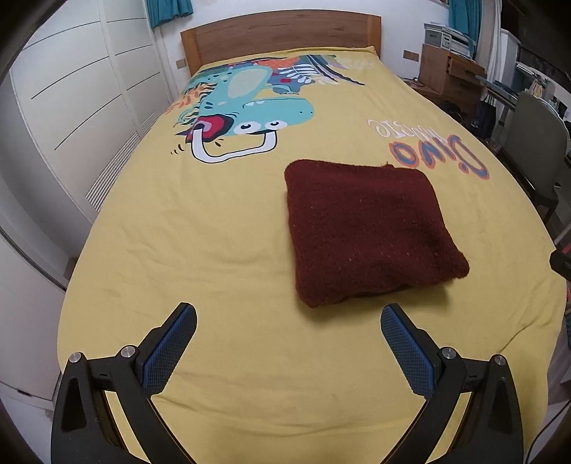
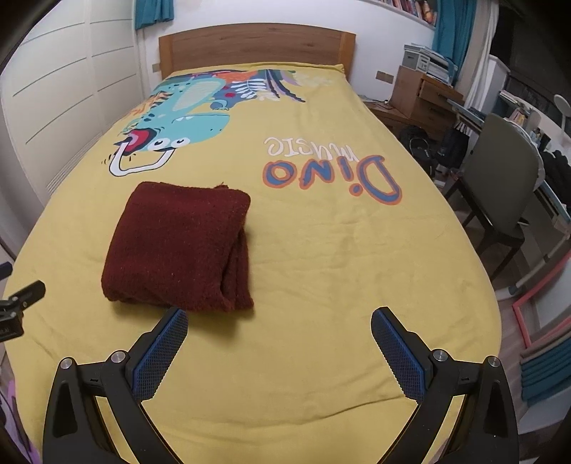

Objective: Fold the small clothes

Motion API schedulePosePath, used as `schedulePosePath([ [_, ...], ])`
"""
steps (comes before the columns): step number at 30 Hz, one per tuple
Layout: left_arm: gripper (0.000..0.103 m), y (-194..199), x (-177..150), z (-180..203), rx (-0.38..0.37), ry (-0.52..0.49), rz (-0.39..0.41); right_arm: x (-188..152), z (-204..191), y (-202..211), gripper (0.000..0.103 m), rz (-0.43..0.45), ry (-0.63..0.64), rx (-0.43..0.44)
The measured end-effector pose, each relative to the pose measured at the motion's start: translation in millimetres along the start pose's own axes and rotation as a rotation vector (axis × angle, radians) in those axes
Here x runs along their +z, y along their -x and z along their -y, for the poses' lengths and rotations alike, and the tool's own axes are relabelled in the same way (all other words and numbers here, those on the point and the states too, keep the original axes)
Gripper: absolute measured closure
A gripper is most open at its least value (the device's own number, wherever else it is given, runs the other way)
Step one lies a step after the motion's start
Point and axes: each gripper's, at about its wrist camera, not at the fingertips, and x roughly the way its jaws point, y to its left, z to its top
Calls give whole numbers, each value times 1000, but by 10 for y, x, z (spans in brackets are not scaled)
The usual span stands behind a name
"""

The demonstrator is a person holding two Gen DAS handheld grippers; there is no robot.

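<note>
Both grippers, left gripper (image 1: pixel 288 323) and right gripper (image 2: pixel 279 326), hover with fingers spread, empty, near the folded maroon garment (image 1: pixel 367 232) on the yellow bedspread (image 1: pixel 214 232).

Bed: yellow sheet (image 2: pixel 321 250) printed with a teal dinosaur (image 2: pixel 178 117) and the words "Dino music" — wooden headboard (image 2: pixel 255 46) against a white wall.
Left side: white panelled wardrobe doors (image 1: pixel 82 89) close beside the bed.
Right side: wooden drawer unit (image 2: pixel 424 92) topped with stacked papers; a grey-green chair (image 2: pixel 499 178) at a desk.
Windows: teal curtains (image 2: pixel 453 25) — upper corners.
Floor: pale wood (image 2: pixel 510 314).
</note>
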Motion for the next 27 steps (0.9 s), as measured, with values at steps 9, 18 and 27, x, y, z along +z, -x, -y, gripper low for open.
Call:
schedulePosePath([
  [9,1,11,-22,-6,8,1,5,-56,29,54,0,-6,-5,-7],
  [18,1,16,-25,-43,19,6,4,-59,48,54,0,-9,-7,-7],
  [27,1,70,-9,-32,20,-4,9,-86,39,26,0,-23,-2,-13],
])
